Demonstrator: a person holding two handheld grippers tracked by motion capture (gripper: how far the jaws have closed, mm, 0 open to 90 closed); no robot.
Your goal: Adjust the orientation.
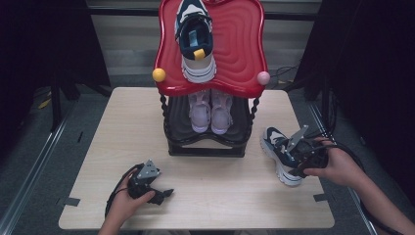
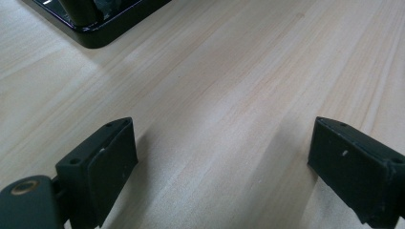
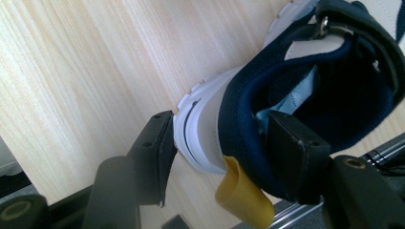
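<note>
Navy heel collar of the sneaker [image 3: 267, 100] straddled by right gripper [image 3: 217, 143]: one pad inside the opening, one against the white sole, closing but not yet clamped. Sneaker right of the shoe rack [image 1: 208, 142], on the table [image 1: 220, 196]. Risk: shallow bite slipping off, yellow pull tab [image 3: 241, 195] snagging. Left gripper [image 2: 222, 167] wide, empty, near the rack. Matching sneaker [image 1: 195, 39] on the red top shelf [image 1: 240, 54]; pink pair [image 1: 210, 111] below.

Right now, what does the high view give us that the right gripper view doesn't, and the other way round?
High view: red shoe rack carrying a navy sneaker, a pink pair below, and the left gripper open over the table.
Right gripper view: one gripper pad inside the collar, yellow heel tab.
Both: right gripper at the heel of the navy-and-white sneaker.
</note>
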